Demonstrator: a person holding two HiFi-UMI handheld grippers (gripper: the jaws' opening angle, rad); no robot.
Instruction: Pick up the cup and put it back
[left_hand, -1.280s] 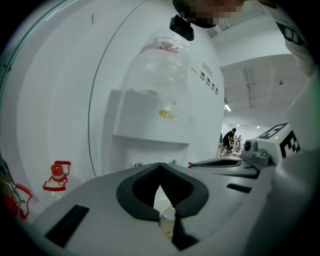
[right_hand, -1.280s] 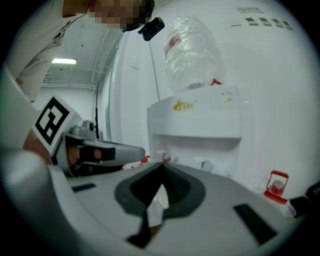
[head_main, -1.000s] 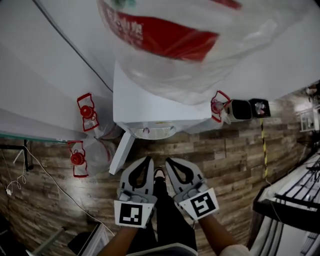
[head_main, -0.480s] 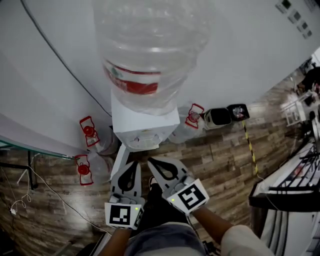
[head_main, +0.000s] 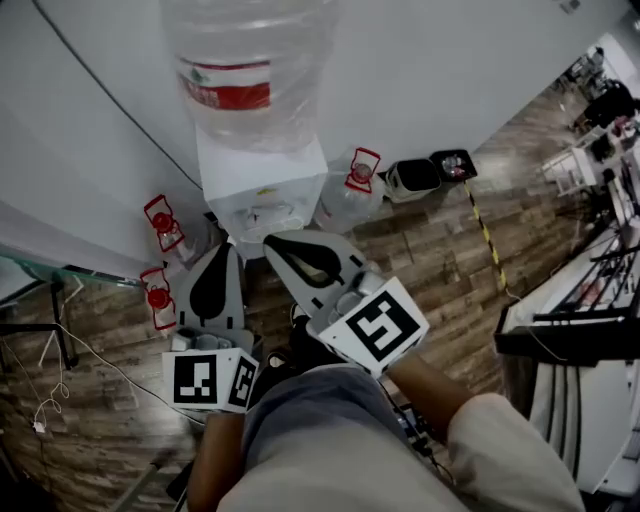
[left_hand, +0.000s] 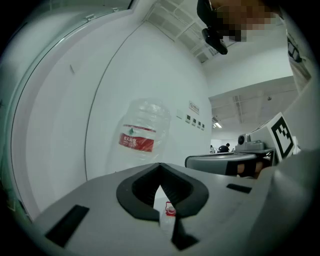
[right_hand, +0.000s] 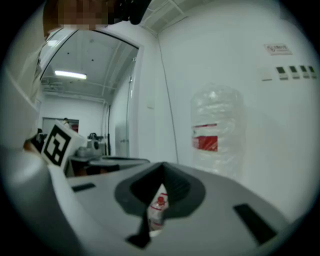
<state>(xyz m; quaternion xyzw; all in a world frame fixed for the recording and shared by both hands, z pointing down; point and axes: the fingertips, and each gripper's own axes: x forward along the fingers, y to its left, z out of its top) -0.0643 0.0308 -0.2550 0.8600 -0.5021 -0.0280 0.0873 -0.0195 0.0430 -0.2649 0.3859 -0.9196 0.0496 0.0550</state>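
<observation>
Head view, down past two hand-held tools toward a white water dispenser (head_main: 262, 195).

Since a second ago: left gripper (head_main: 218, 255) and right gripper (head_main: 280, 245) lifted toward the camera, drawn larger, aimed at the dispenser. Large clear water bottle with red label (head_main: 245, 70), formerly filling the top of the frame, now smaller and farther.

Both pairs of jaws closed tip to tip, nothing held. Visible through the slot behind the left tips: only a clear spare bottle with red cap (left_hand: 168, 214) on the floor beyond.

No cup in any view; whereabouts not determinable. Judged consequence: no grasp under way, so either before the pick-up or after the return, with the cup to be found first.

Surface: brown wood-plank floor (head_main: 440, 260), crossed at right by a yellow-and-black tape line (head_main: 487, 240).

Room: plain white wall (head_main: 80, 130) behind the dispenser. Further red-capped bottles to its left (head_main: 160, 222) and right (head_main: 352, 185). Small dark bin (head_main: 412, 178) farther right. Dark-framed desks (head_main: 570, 330) at the far right.
</observation>
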